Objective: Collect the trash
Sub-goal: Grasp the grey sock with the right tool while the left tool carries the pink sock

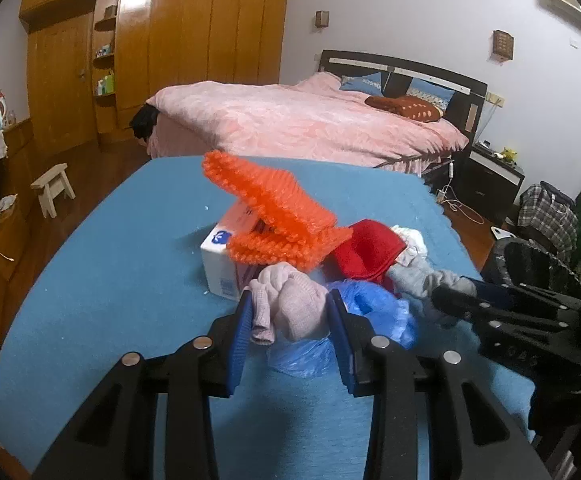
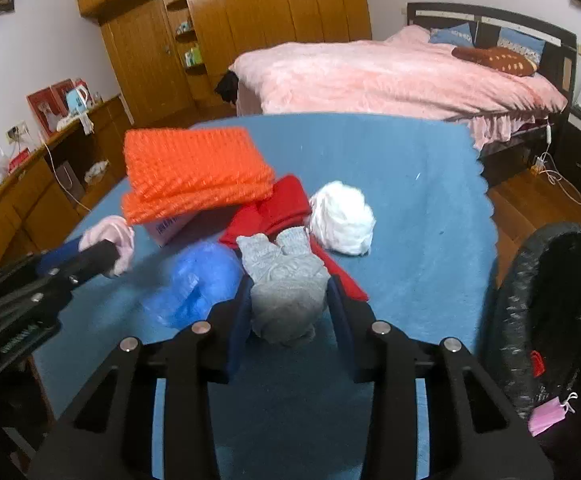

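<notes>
While two socks are gripped, one bag (image 2: pixel 194 280) lies.

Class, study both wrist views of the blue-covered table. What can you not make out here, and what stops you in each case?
- White box, left wrist view: printing too small to read; orange bubble wrap covers its top.
- Black bin, right wrist view: cut off by the picture's edge, inside too dark.
- Red cloth, right wrist view: partly hidden under the grey glove.
- Blue plastic bag, left wrist view: partly behind the left gripper and pink glove.
</notes>
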The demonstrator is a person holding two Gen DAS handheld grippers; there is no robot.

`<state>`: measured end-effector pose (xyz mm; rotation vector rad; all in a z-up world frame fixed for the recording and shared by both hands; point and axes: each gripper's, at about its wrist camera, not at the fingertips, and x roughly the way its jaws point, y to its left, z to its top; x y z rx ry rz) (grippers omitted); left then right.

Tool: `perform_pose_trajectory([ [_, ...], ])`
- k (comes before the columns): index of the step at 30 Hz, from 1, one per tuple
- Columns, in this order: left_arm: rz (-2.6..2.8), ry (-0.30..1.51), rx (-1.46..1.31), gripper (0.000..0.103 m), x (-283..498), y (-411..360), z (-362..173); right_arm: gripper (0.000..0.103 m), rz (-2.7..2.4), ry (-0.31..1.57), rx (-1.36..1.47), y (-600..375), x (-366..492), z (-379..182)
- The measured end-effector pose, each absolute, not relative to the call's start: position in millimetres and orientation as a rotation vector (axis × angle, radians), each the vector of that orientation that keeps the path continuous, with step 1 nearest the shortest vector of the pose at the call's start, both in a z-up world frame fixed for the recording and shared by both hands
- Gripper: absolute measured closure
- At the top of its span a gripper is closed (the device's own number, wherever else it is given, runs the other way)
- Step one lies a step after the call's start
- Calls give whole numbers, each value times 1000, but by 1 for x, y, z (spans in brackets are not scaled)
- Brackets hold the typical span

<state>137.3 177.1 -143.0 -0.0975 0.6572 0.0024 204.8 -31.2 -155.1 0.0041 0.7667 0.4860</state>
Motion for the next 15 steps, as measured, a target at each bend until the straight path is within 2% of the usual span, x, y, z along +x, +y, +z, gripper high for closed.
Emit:
perform_pose_trajectory([
  [15,-108,616,-84,66,126,132,-113,67,436,669,73,-82,182,-107],
])
